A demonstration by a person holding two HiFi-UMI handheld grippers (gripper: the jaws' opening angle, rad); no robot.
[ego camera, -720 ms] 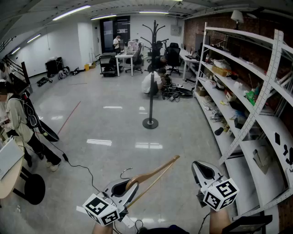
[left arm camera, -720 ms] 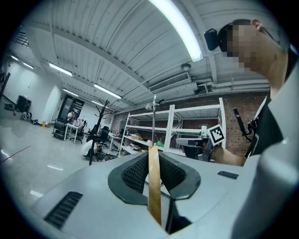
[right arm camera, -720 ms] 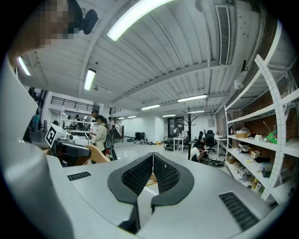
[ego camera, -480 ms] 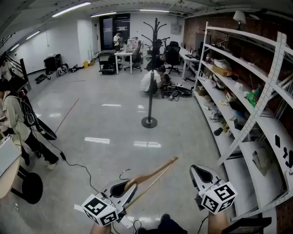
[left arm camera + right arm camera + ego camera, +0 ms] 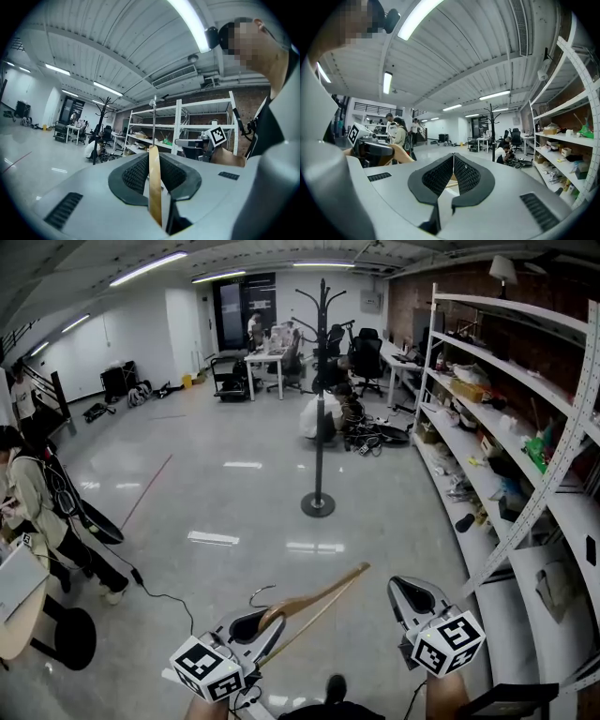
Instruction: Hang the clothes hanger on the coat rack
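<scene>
My left gripper (image 5: pixel 255 624) pinched a curved wooden clothes hanger (image 5: pixel 314 596). My right gripper (image 5: pixel 413 593) was pressed together, empty, well apart from the tall black coat rack (image 5: pixel 320 409).

We see the wooden clothes hanger (image 5: pixel 314 594) clamped in the left gripper (image 5: pixel 251 626), its arm slanting up to the right. The black coat rack (image 5: pixel 320 409) stands upright on the floor (image 5: pixel 234 502), well ahead.

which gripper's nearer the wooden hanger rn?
Left. The left gripper is clamped on the hanger near its hook. The right gripper is shut on nothing and sits apart from it, right of its far end.
</scene>
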